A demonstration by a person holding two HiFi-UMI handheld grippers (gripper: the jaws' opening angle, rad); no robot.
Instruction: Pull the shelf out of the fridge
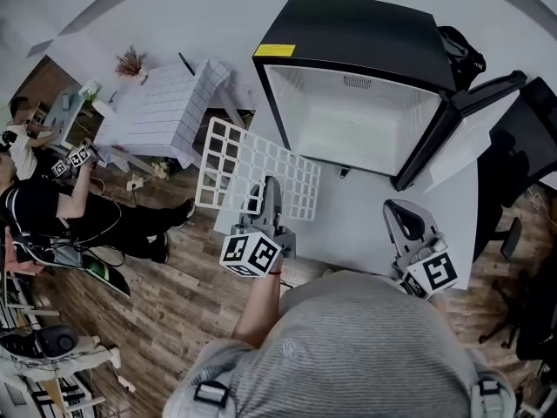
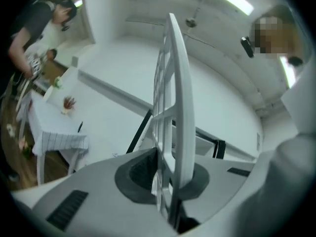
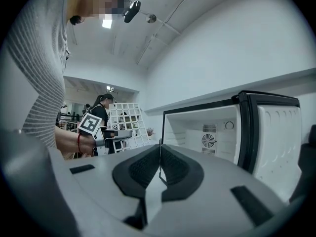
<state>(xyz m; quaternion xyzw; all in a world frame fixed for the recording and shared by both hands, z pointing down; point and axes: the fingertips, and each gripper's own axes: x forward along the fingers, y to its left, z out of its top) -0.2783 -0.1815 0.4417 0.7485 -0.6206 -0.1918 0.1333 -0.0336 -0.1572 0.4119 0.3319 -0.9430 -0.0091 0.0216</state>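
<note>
The white grid shelf [image 1: 252, 168] is outside the black fridge [image 1: 348, 33], held in the air to the left of its open cavity. My left gripper [image 1: 268, 190] is shut on the shelf's near edge. In the left gripper view the shelf [image 2: 177, 98] stands edge-on and upright between the pads of that gripper [image 2: 165, 177]. My right gripper [image 1: 400, 212] hangs in front of the fridge with its jaws shut and nothing in them. Its own view has the closed pads [image 3: 159, 147] pointing at the open fridge [image 3: 207, 132], with the shelf [image 3: 126, 117] off to the left.
The fridge door [image 1: 452, 138] swings open to the right. A table with a white checked cloth [image 1: 170, 107] stands at the left, and a person [image 1: 52, 207] sits beyond it. An office chair [image 1: 522, 259] is at the right edge.
</note>
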